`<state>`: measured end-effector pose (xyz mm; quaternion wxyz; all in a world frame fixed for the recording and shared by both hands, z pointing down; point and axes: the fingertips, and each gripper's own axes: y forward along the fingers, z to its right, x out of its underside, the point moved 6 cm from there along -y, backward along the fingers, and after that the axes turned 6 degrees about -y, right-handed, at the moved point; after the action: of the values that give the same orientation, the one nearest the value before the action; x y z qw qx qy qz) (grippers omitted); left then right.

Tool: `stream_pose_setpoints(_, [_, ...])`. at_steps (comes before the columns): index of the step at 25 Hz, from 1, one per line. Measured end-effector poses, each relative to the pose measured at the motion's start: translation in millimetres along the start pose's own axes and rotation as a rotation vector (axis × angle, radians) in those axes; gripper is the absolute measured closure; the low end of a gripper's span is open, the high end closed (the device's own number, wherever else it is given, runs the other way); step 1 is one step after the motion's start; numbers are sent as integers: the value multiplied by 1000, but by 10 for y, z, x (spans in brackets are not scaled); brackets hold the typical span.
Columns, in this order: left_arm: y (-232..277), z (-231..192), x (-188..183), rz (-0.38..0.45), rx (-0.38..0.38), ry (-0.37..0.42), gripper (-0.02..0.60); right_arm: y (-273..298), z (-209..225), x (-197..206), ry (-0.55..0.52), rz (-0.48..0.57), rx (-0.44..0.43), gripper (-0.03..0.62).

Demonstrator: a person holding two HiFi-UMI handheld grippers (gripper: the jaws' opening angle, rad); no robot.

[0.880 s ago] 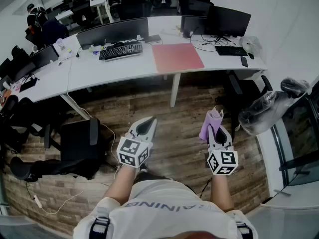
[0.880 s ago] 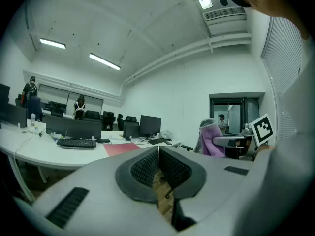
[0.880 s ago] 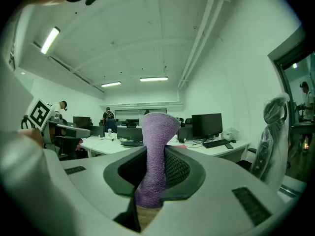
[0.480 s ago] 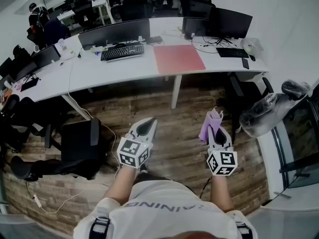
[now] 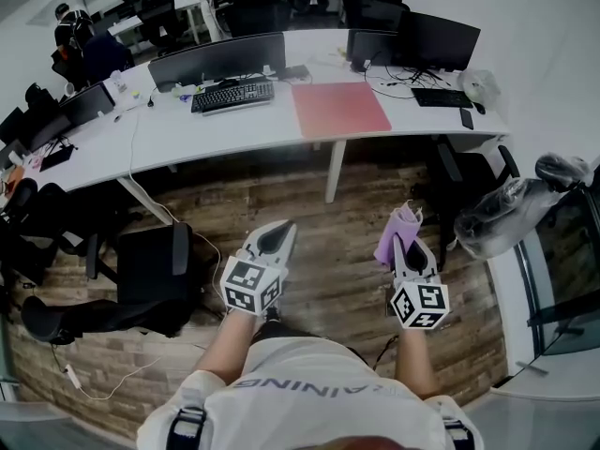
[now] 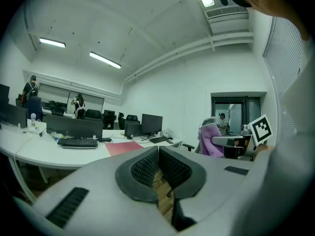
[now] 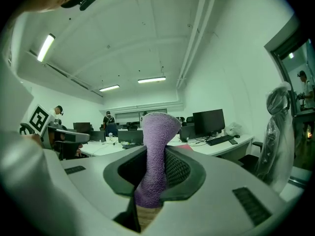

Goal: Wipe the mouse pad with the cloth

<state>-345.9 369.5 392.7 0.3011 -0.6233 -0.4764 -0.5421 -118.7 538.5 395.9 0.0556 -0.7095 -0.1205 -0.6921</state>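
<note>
— What have my jaws got?
— On my right gripper (image 7: pixel 153 167) they're clamped on the purple cloth (image 7: pixel 156 136), which stands up between them and folds over at the top. On my left gripper (image 6: pixel 158 154) they're pressed together with nothing in them.
— And the pad?
— The pink mouse pad (image 5: pixel 340 109) lies flat on the white bench (image 5: pixel 178 137), just right of a black keyboard (image 5: pixel 232 95). It's well apart from both grippers, which I hold low over the wood floor (image 5: pixel 328 204).
— Any writing?
— Only the letters "AINING" on the shirt (image 5: pixel 309 382).
— Changed from half a second ago?
— Barely. The grippers keep the same pose, and the bench sits a touch further right in the head view.
</note>
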Motion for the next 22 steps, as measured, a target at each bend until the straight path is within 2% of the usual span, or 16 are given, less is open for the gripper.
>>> stream_pose_setpoints(5, [108, -207, -10, -17, 12, 0, 549, 212, -41, 59, 22, -13, 9, 494])
stream_pose_setpoints(10, [254, -584, -94, -26, 28, -10, 549, 581, -163, 48, 24, -33, 20, 494])
stream_pose_setpoints(22, [649, -2052, -523, -8, 69, -5, 549, 1835, -729, -256, -22, -28, 100, 494])
